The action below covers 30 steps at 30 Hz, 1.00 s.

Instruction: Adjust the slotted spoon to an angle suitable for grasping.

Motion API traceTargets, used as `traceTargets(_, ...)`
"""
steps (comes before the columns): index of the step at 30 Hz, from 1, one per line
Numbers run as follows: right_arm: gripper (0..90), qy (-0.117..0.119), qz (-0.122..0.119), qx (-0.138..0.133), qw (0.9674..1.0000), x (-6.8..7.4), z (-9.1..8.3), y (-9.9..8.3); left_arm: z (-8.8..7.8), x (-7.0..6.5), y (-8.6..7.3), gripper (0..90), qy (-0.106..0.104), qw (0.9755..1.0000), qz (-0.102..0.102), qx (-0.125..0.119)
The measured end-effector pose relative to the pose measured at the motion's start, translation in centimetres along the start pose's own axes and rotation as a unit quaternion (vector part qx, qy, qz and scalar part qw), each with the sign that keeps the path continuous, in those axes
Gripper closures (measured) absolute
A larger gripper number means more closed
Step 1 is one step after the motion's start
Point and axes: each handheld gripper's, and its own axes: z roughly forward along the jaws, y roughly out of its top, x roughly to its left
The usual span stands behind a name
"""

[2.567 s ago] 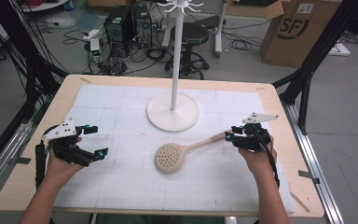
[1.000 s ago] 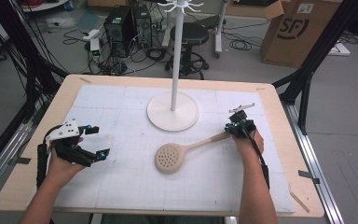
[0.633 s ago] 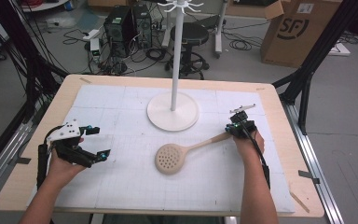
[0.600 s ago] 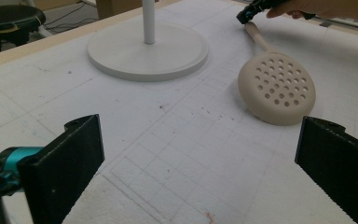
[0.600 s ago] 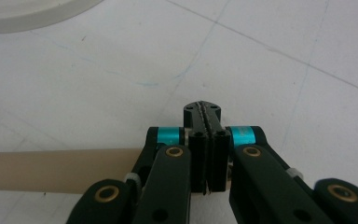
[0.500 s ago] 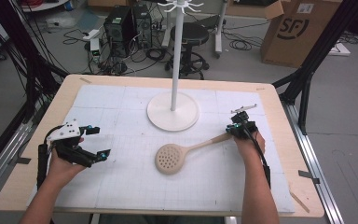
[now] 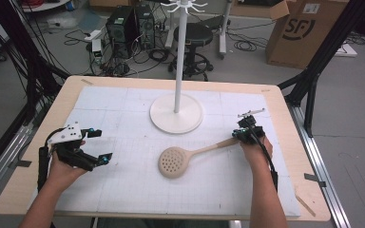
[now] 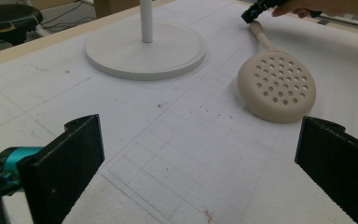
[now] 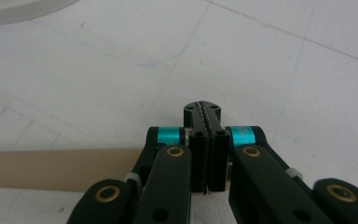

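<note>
Your left gripper sat lower left of frame, jaws spread wide, nothing between them | skimmer spoon lay flat at centre, just below the white stand base | your right gripper at right, jaws pressed together at the handle's tip; grip on handle unclear

Left gripper jaws apart; right gripper jaws together

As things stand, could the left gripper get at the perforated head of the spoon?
Probably yes: the left gripper is open, and bare mat lies between it and the spoon head; nothing stands in the way.
</note>
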Motion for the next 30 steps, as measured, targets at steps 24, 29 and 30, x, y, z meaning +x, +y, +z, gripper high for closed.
traceTargets(24, 90.0, 0.015, -0.003, 0.009, 0.9998, 0.3, -2.8, -3.3, 0.0, -0.2, 0.1, 1.8, -0.005, 1.0000, 0.005, -0.001)
traceTargets(29, 90.0, 0.023, 0.004, 0.000, 0.9997, 0.4, -3.5, -4.5, 0.1, -0.3, 0.2, 1.7, -0.007, 1.0000, 0.006, -0.001)
traceTargets(30, 90.0, 0.024, 0.006, 0.000, 0.9997, 0.4, -3.7, -4.7, 0.1, -0.3, 0.2, 1.8, -0.007, 1.0000, 0.005, -0.001)
